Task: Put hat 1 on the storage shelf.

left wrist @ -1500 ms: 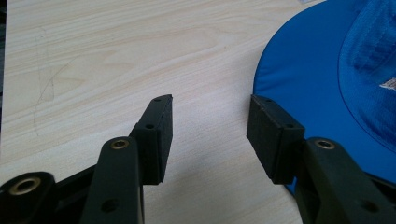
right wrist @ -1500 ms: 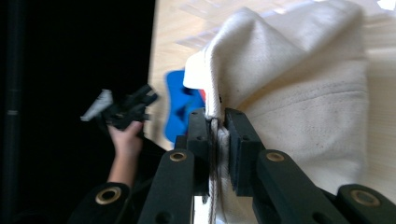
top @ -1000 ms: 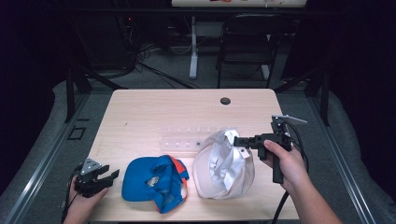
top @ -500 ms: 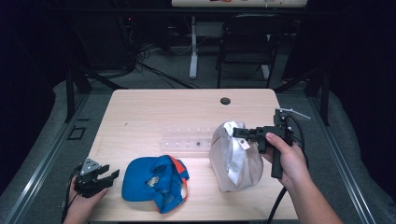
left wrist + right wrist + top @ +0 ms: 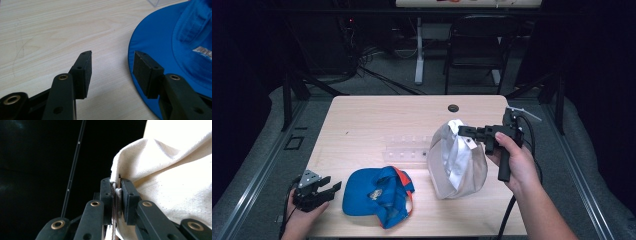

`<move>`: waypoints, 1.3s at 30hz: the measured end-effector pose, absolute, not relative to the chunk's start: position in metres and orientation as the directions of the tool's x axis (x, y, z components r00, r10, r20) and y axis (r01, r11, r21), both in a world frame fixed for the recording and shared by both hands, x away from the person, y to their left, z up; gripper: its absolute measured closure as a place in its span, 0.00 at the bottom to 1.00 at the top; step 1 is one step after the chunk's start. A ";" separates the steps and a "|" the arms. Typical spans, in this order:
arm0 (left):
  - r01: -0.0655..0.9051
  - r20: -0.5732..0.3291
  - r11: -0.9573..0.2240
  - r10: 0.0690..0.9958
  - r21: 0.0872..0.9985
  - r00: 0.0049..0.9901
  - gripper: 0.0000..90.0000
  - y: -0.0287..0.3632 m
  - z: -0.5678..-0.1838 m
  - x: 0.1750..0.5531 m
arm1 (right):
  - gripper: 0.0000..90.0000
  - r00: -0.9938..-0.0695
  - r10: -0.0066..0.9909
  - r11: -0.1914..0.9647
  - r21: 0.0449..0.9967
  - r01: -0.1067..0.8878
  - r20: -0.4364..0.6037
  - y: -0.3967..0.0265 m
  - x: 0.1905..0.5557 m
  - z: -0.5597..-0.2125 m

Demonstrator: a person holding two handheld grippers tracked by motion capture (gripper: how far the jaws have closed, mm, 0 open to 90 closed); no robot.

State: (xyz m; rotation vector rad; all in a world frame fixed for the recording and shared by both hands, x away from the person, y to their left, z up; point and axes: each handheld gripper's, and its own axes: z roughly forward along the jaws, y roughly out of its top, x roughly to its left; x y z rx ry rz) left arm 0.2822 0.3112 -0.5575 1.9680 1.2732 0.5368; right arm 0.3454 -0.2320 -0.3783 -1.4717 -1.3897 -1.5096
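Note:
A blue cap [image 5: 372, 197] with an orange underside lies near the table's front edge. My left gripper [image 5: 332, 189] rests just left of it. In the left gripper view its jaws [image 5: 112, 65] have just been opening; the blue cap's brim [image 5: 170, 50] edge lies by the right pad, and neither pad presses on it. My right gripper [image 5: 462, 131] is shut on the top edge of a cream cap [image 5: 457, 165], which hangs from it with its lower part on the table. The right gripper view shows the jaws [image 5: 117, 182] pinching the cream cap's [image 5: 175, 170] seam.
The wooden table [image 5: 377, 120] carries a clear plastic tray [image 5: 407, 147] at its middle and a black grommet [image 5: 453, 108] at the back. Behind the table stand a dark chair [image 5: 477, 45] and cables on the floor.
The right gripper has risen with the cream cap, pulling it up from lying flat on the table to hanging upright. The left hand and the blue cap have stayed put.

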 end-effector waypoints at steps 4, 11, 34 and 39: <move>0.596 -0.054 -0.229 0.907 0.769 0.418 0.52 0.311 -0.555 0.281 | 0.90 -0.205 0.222 -0.268 0.262 0.927 0.953 -0.223 0.357 -0.368; 0.584 -0.082 -0.189 0.911 0.789 0.404 0.48 0.312 -0.551 0.280 | 0.90 -0.220 0.226 -0.268 0.278 0.922 0.949 -0.211 0.373 -0.350; 0.450 -0.007 -0.247 0.871 0.858 0.492 0.51 0.273 -0.511 0.279 | 0.90 -0.195 0.305 -0.299 0.288 0.910 0.932 -0.183 0.407 -0.317; 0.399 0.045 -0.295 0.847 0.868 0.529 0.51 0.244 -0.492 0.290 | 0.90 -0.198 0.302 -0.301 0.290 0.908 0.933 -0.173 0.415 -0.308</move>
